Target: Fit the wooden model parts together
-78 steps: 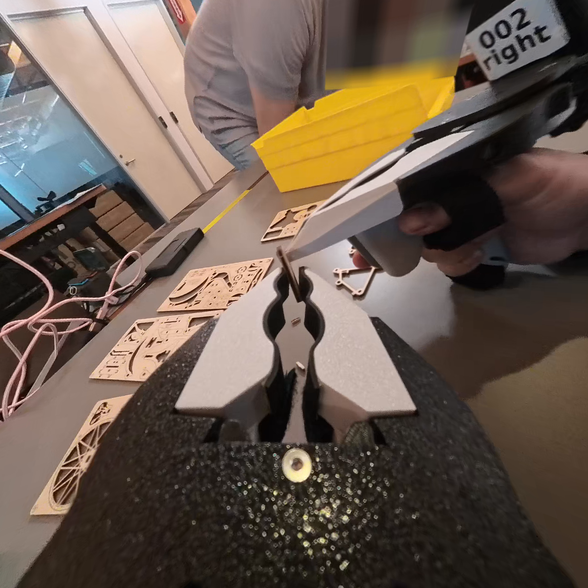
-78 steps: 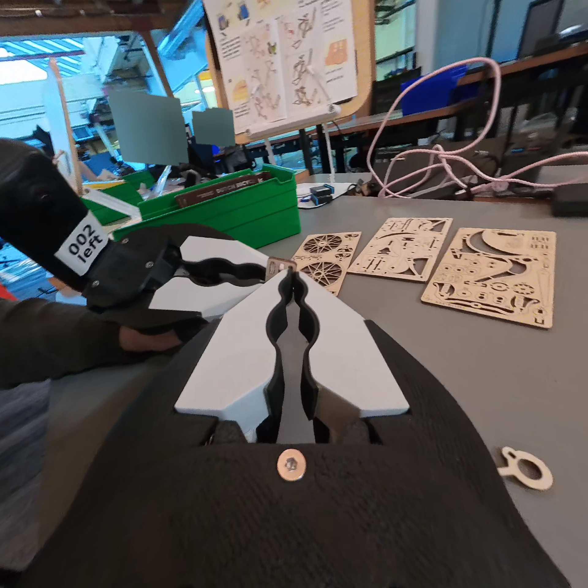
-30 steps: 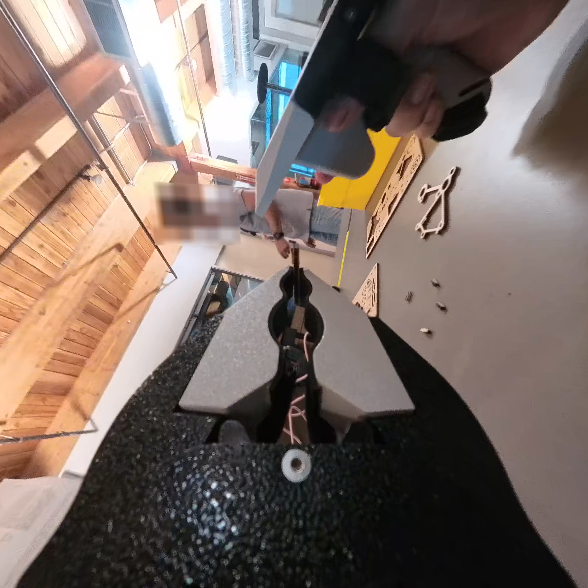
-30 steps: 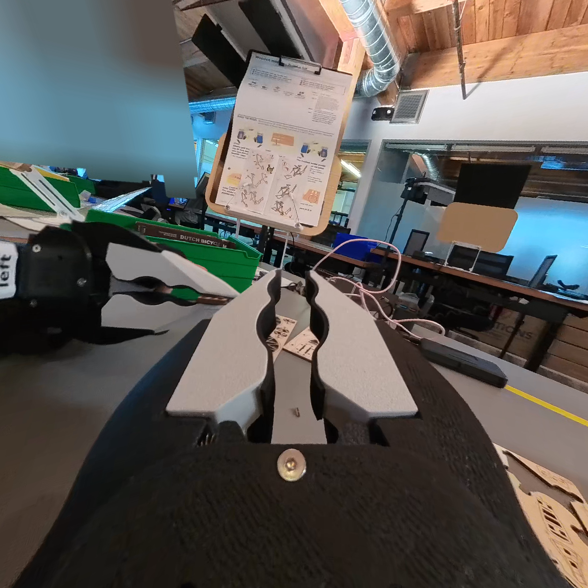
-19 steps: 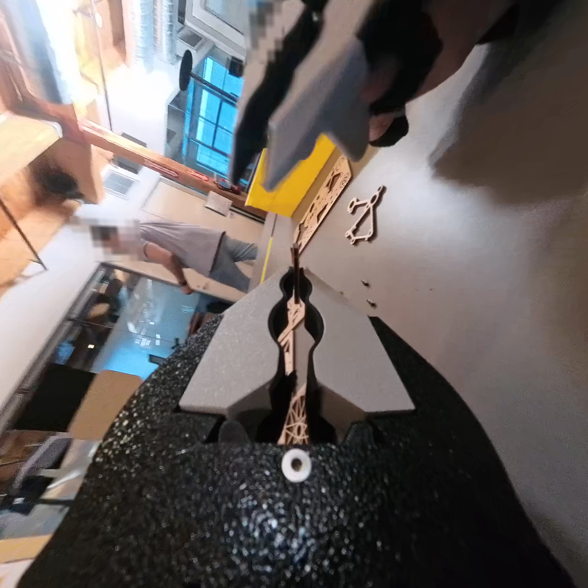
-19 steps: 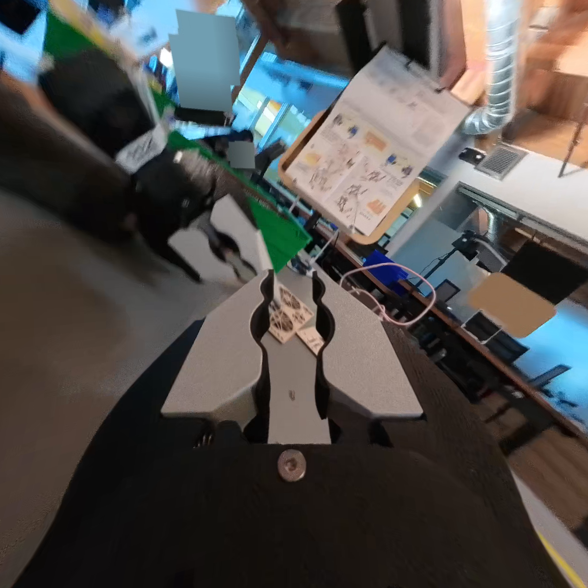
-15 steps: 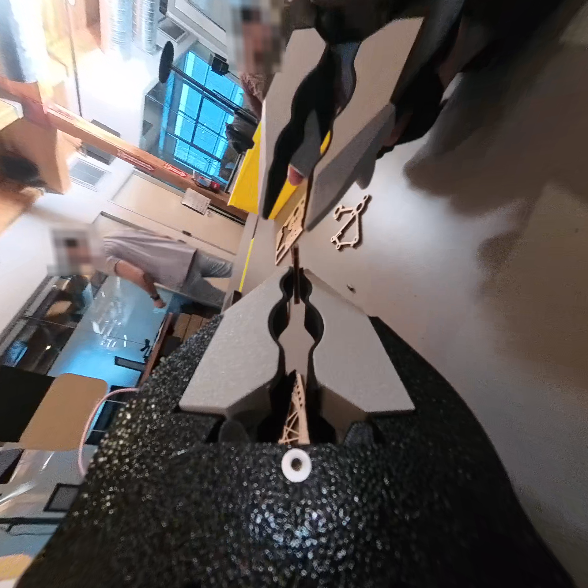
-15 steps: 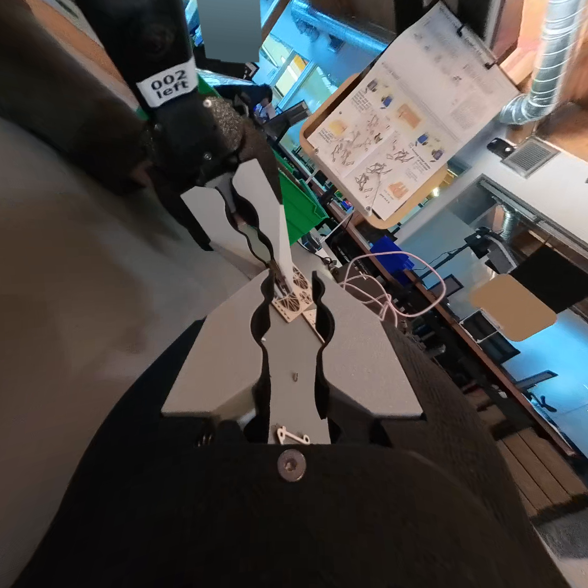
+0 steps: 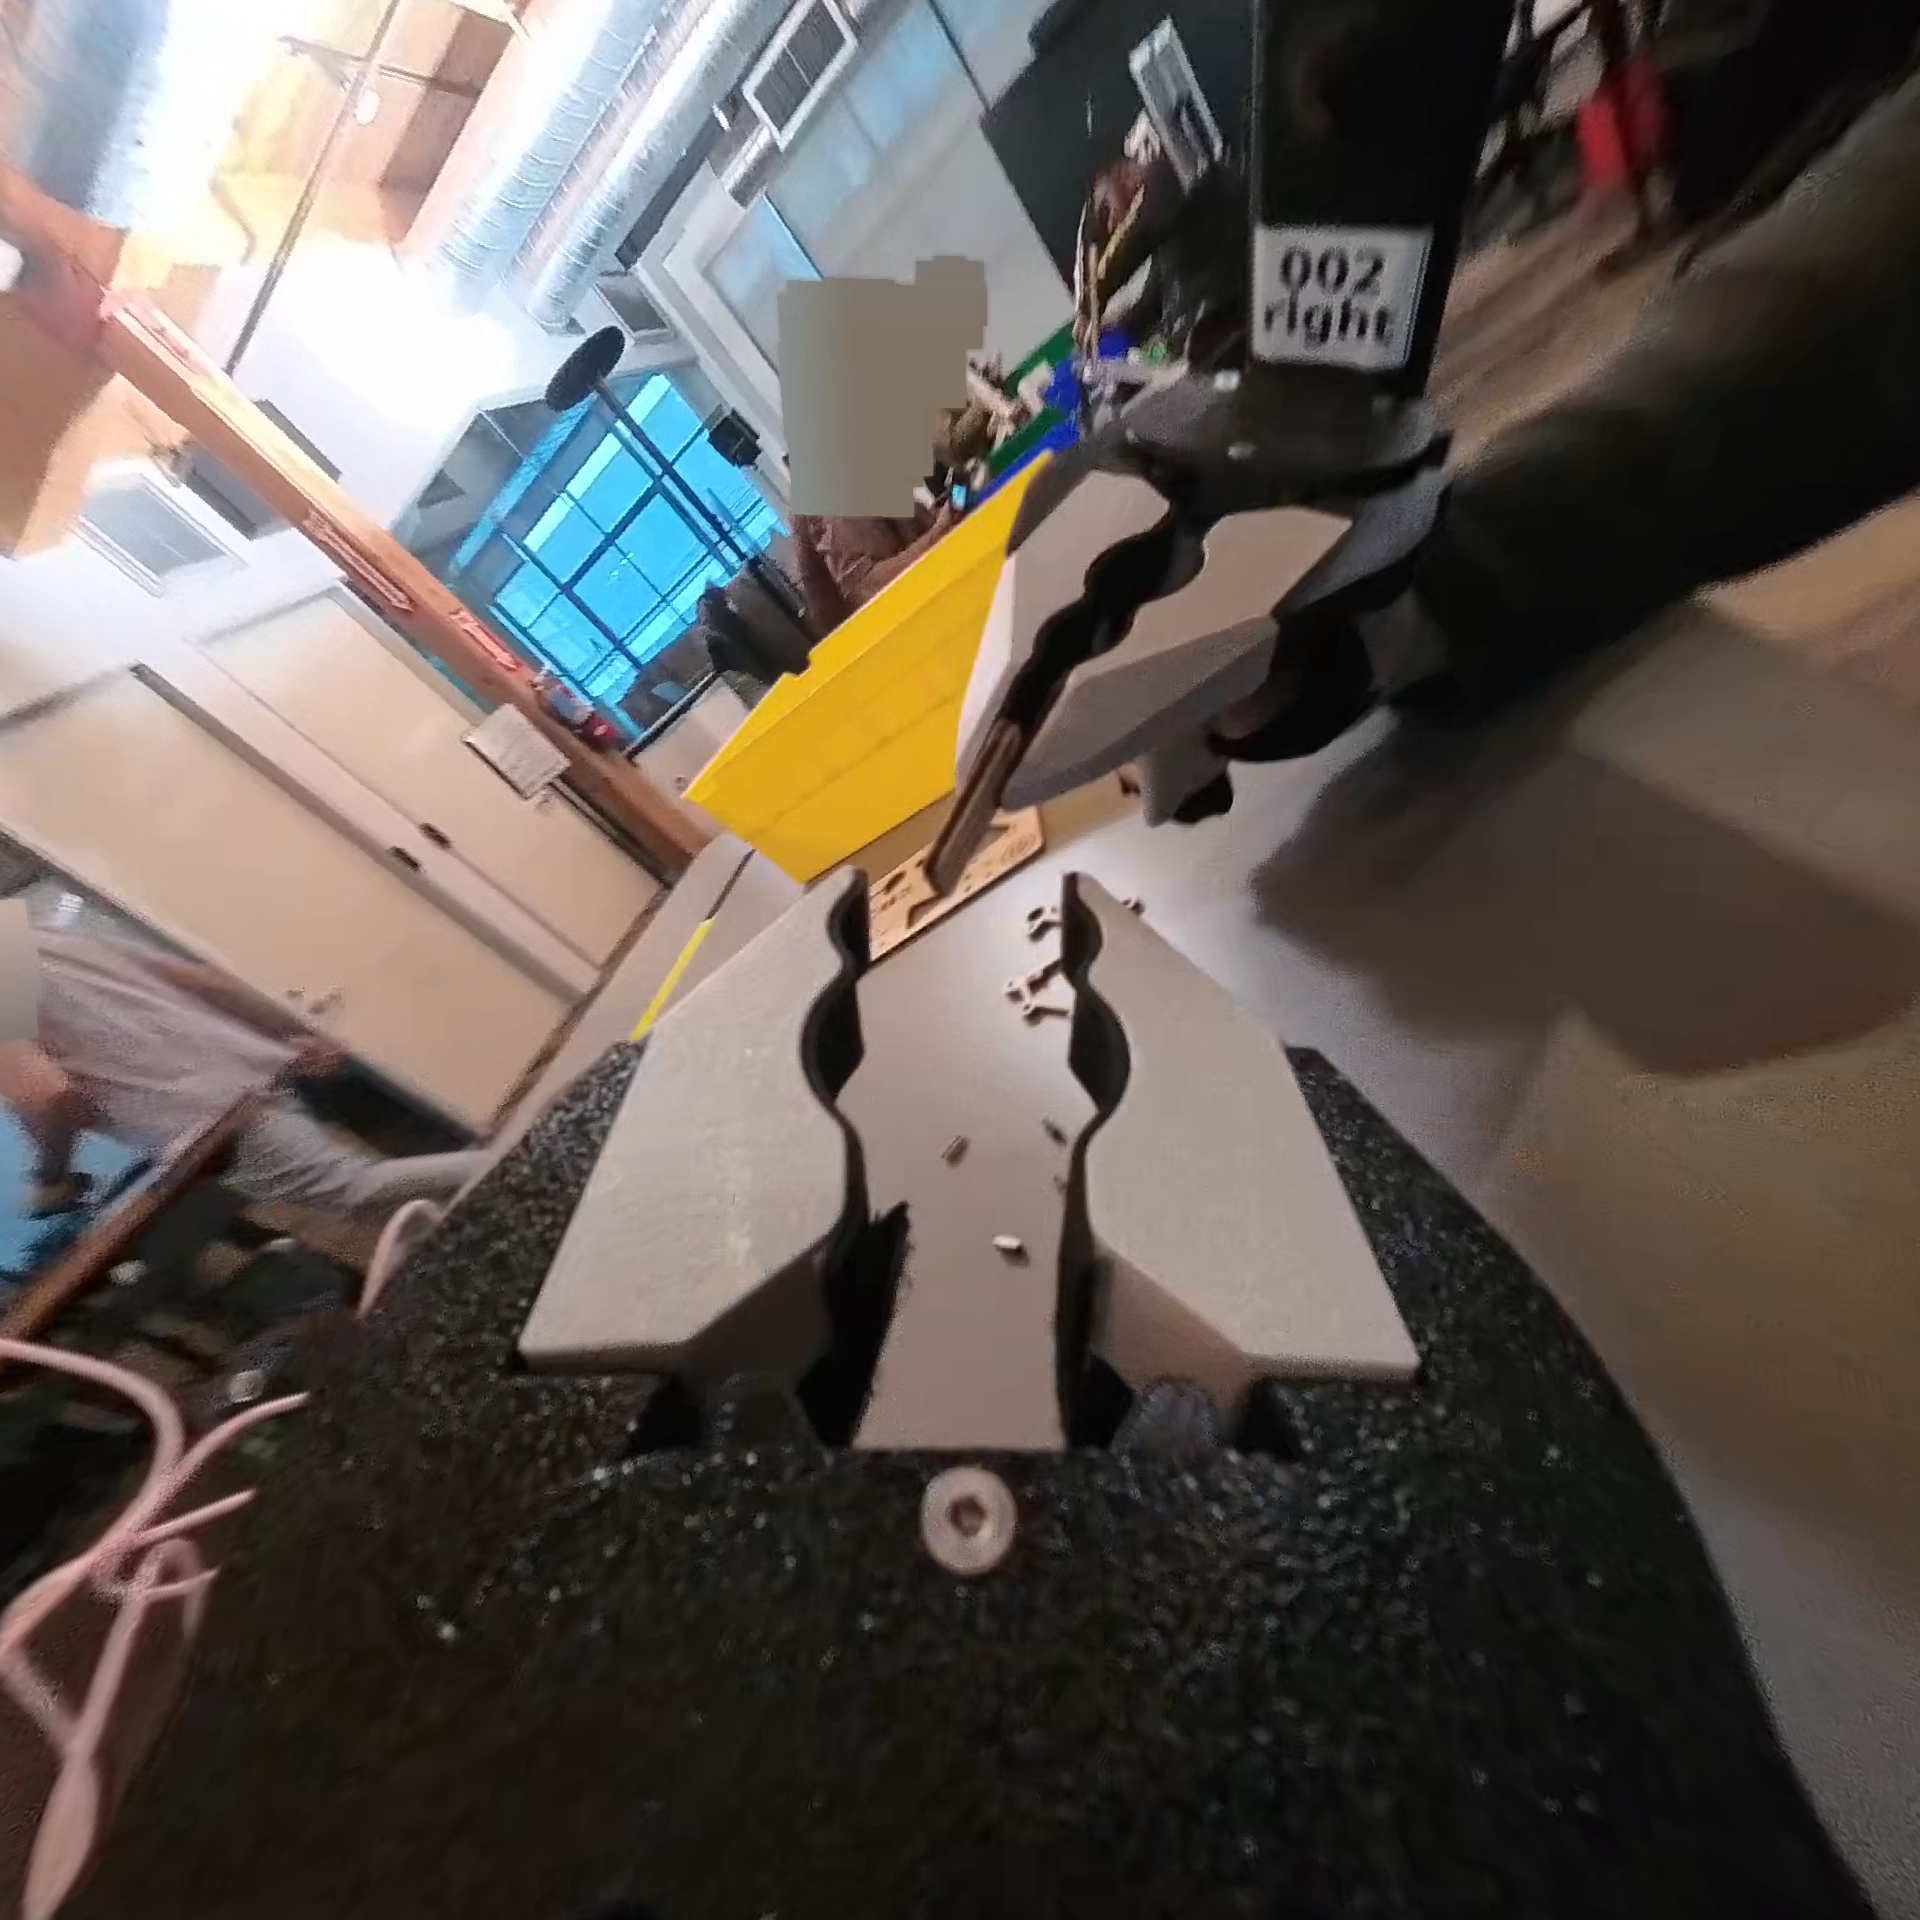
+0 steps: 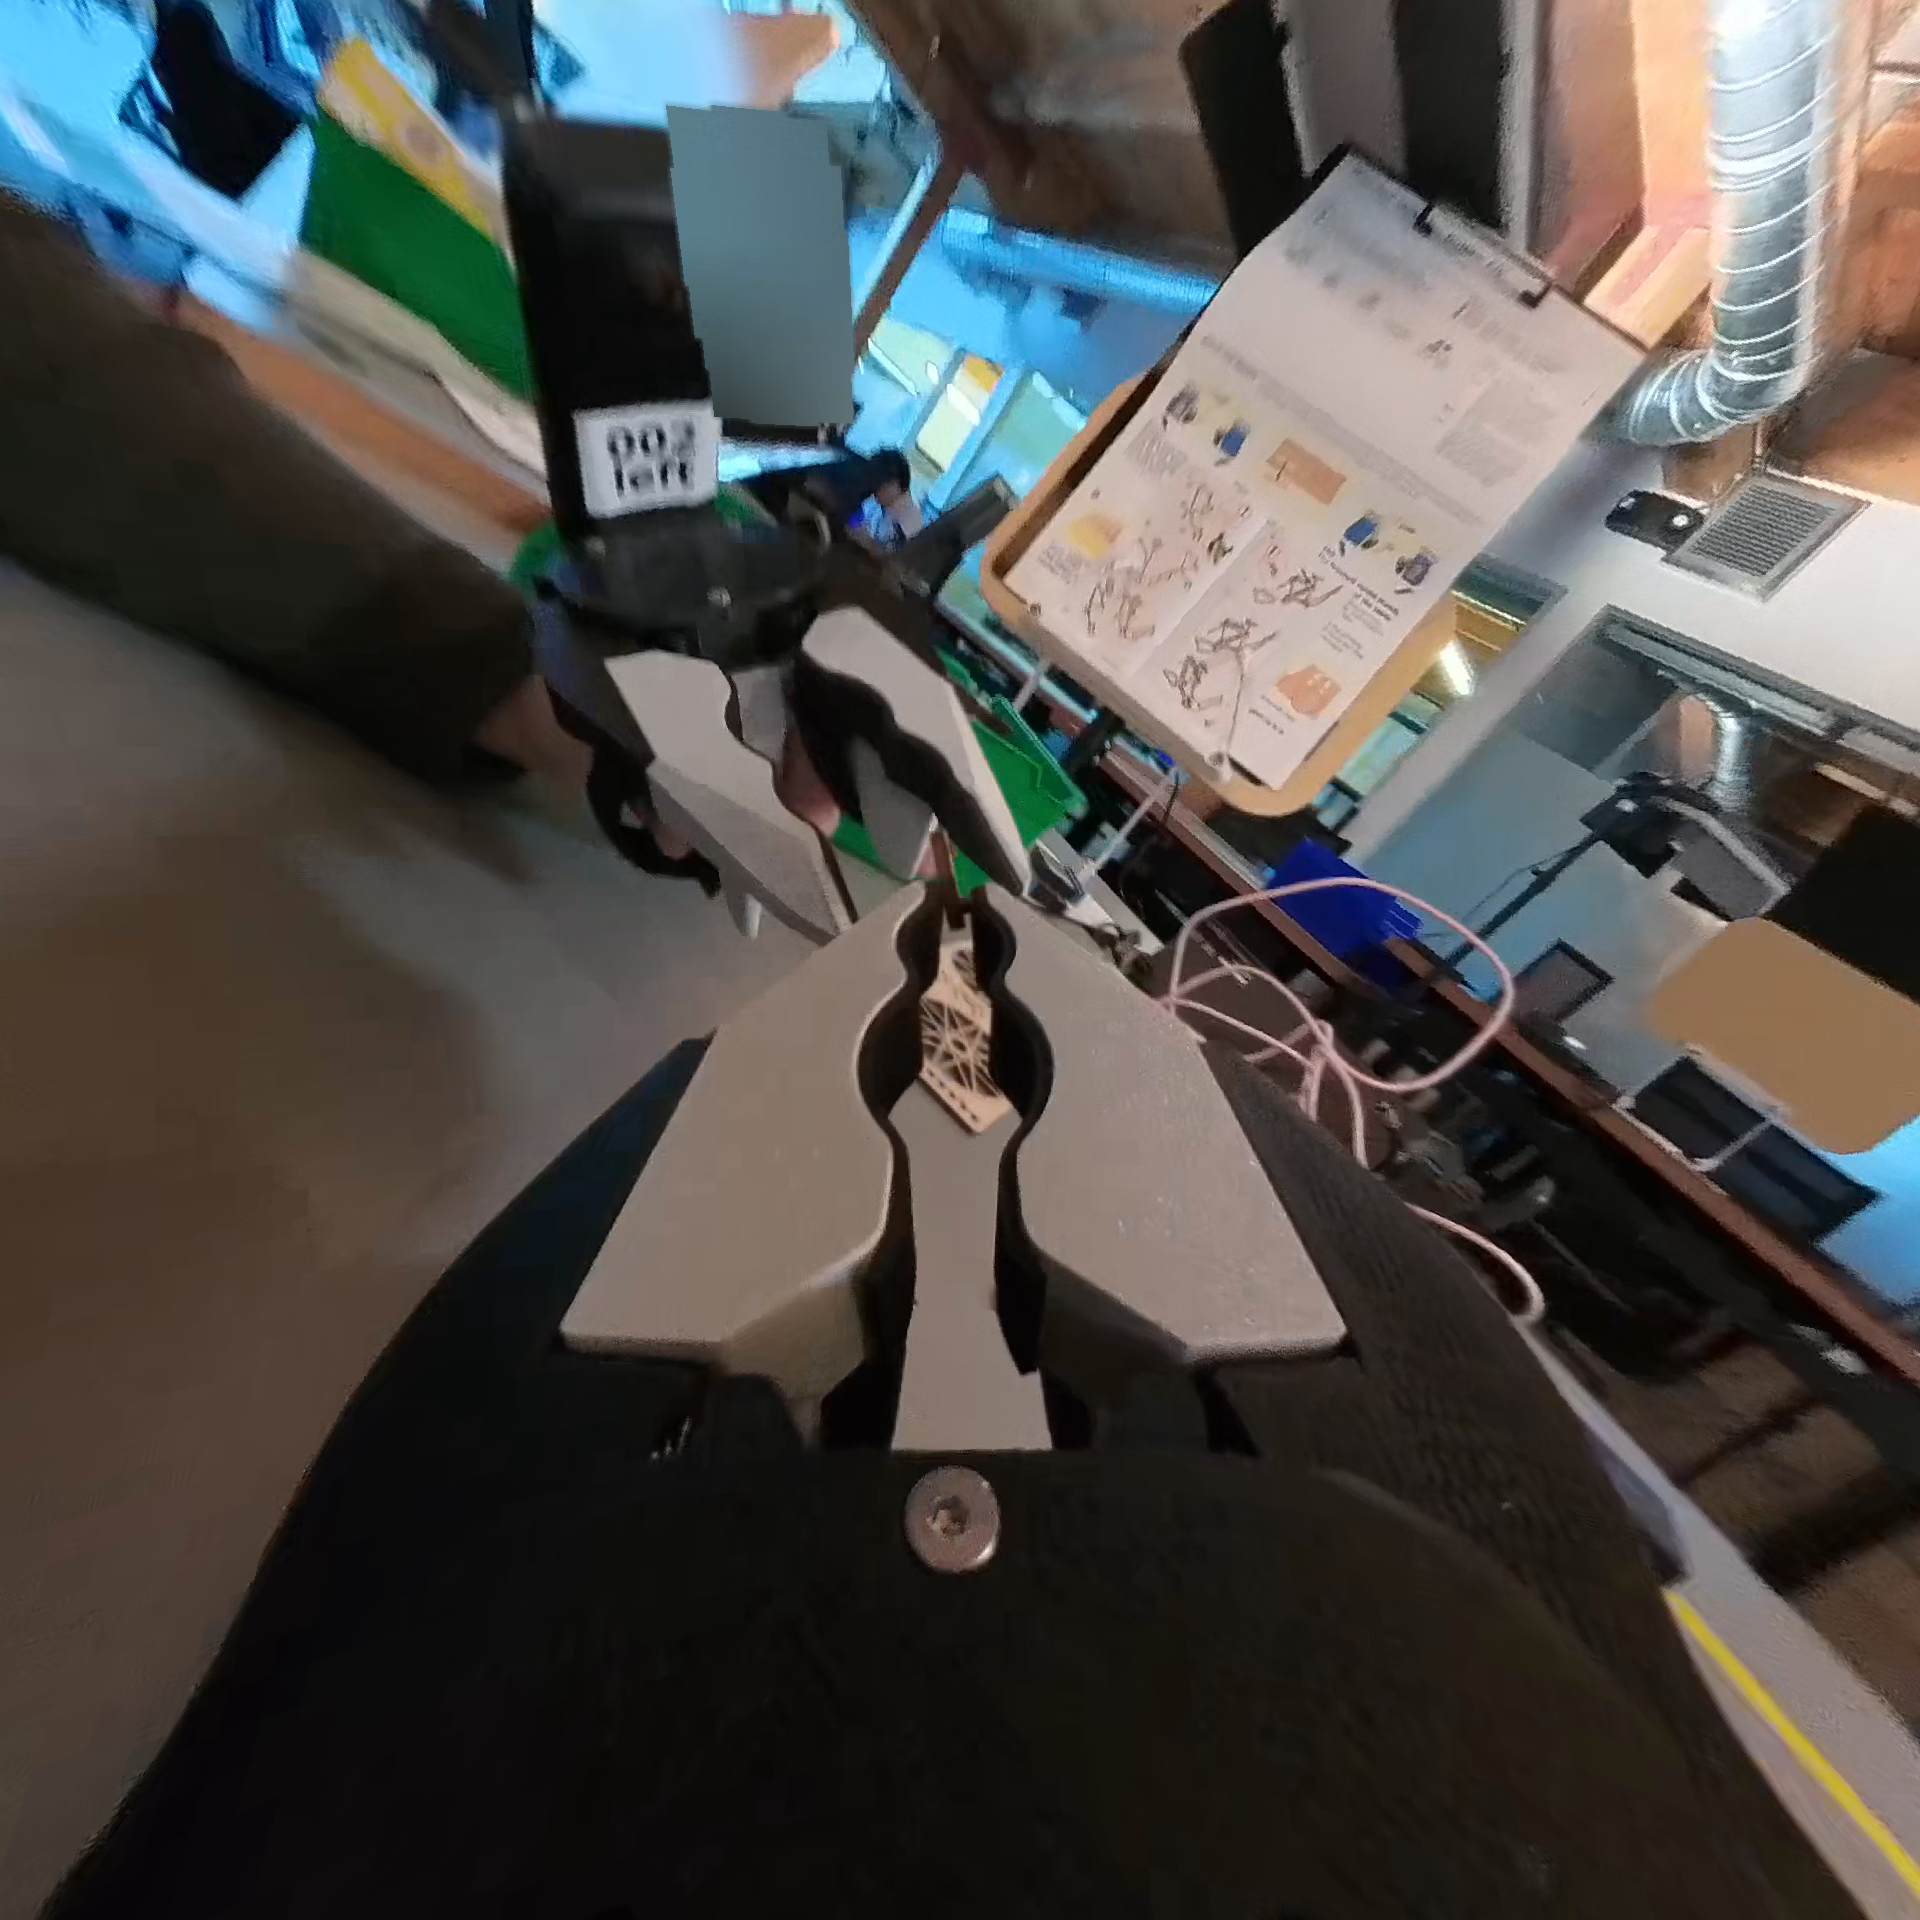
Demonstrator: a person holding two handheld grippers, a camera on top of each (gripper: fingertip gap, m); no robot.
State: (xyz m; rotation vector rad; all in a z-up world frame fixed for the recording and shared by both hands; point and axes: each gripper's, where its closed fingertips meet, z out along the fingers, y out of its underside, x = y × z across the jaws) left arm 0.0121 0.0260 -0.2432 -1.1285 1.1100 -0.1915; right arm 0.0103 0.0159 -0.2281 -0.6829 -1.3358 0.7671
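Handover step, by the look of it. Right gripper (image 10: 951,914) jaws clenched on small wooden part (image 10: 948,906), frame centre; left gripper (image 9: 961,909) jaws released, empty. Next: align mating piece.

White labels sit on right gripper (image 9: 961,868) and left gripper (image 10: 902,902) (wording withheld).

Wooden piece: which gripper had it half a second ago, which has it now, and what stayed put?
The small wooden piece changed grippers. The left gripper, shut on it 0.5 s ago, now stands open and empty; the right gripper, open then, has closed on its edge. The punched sheets, the yellow bin and the loose bits lie unmoved on the table.
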